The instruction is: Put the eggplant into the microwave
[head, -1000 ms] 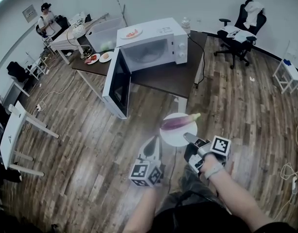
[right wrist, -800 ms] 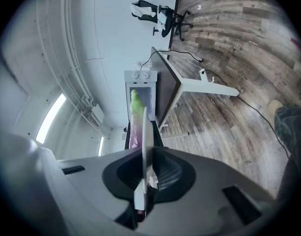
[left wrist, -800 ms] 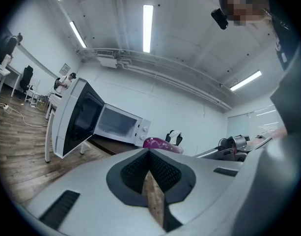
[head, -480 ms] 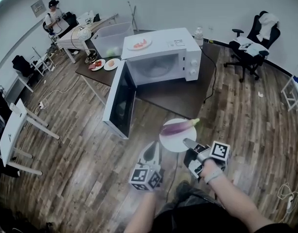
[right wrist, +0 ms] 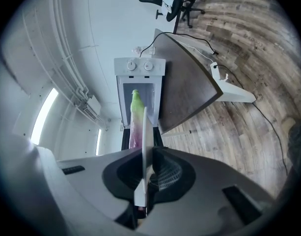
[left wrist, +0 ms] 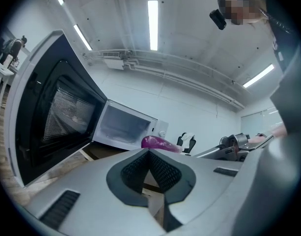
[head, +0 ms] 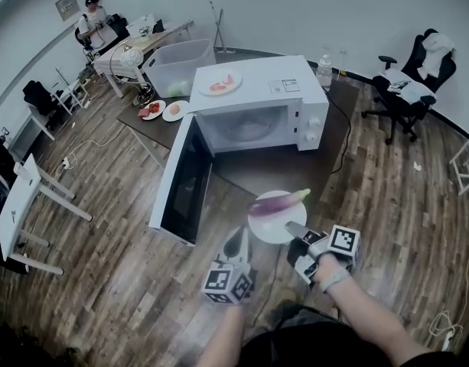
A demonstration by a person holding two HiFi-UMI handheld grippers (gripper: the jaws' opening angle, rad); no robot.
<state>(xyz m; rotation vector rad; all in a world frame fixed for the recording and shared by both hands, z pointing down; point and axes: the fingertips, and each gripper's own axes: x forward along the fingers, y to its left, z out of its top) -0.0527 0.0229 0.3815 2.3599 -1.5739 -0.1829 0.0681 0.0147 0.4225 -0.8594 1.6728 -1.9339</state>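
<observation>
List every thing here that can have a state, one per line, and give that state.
microwave door: swung wide open.
microwave: chamber looks empty.
eggplant: lying on the plate.
plate: carried in the air, level.
right gripper: jaws shut on the plate's rim.
left gripper: jaws together, nothing between them.
bottle: upright beside the microwave.

table [head: 284, 167]: dark wood | on it: microwave [head: 257, 102], 2 plates [head: 175, 111], bottle [head: 324, 71]
</observation>
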